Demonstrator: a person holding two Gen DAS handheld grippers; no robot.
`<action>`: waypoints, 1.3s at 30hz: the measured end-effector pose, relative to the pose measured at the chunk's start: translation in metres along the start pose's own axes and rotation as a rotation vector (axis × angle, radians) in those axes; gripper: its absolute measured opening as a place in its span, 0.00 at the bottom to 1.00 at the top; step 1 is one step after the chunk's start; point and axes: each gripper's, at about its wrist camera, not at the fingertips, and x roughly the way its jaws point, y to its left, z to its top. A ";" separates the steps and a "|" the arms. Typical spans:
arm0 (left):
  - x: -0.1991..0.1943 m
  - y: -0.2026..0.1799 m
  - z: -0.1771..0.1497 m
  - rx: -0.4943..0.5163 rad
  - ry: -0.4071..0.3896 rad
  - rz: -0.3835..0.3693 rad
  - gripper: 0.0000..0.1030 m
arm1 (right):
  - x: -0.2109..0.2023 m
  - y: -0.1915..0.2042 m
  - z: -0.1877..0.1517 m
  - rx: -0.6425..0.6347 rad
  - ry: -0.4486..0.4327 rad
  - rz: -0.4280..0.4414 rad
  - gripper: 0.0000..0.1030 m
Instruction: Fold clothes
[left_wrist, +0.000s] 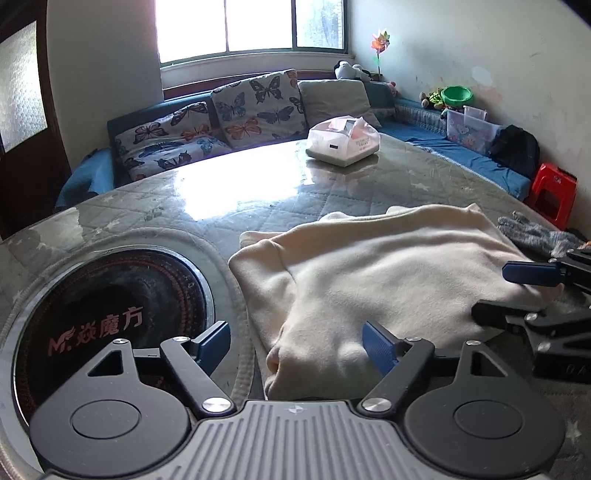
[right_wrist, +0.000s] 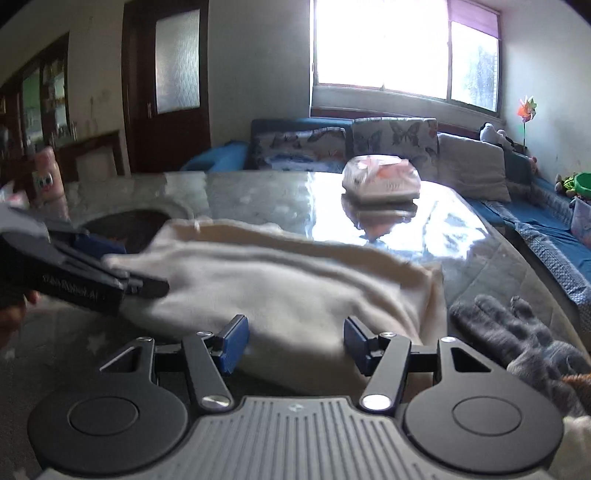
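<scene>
The garment lying on my bench, the round stove set in the bench to its left, the glove at its right, a bagged box behind it, the sofa behind the bench, my left tongs before the garment's near edge.

- Left gripper: black linkage arms with triangular cut-outs, round black discs at the base, silver screws at the pivots.
- Its fingers carry ribbed blue pads; behind them sits a grey ridged housing.
- Right gripper — same build, black arms, blue pads, grey ribbed body.
- White lettering on the left gripper's black side — too blurred to read.
</scene>
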 end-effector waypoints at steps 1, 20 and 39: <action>-0.002 0.000 0.000 0.002 -0.004 0.001 0.80 | -0.002 0.002 0.000 -0.010 -0.006 -0.007 0.57; -0.010 0.018 -0.004 -0.077 0.013 0.044 0.86 | -0.005 0.012 0.005 -0.007 -0.020 0.003 0.75; -0.043 0.007 -0.034 -0.088 0.034 0.006 1.00 | -0.030 0.026 -0.013 0.044 0.004 -0.021 1.00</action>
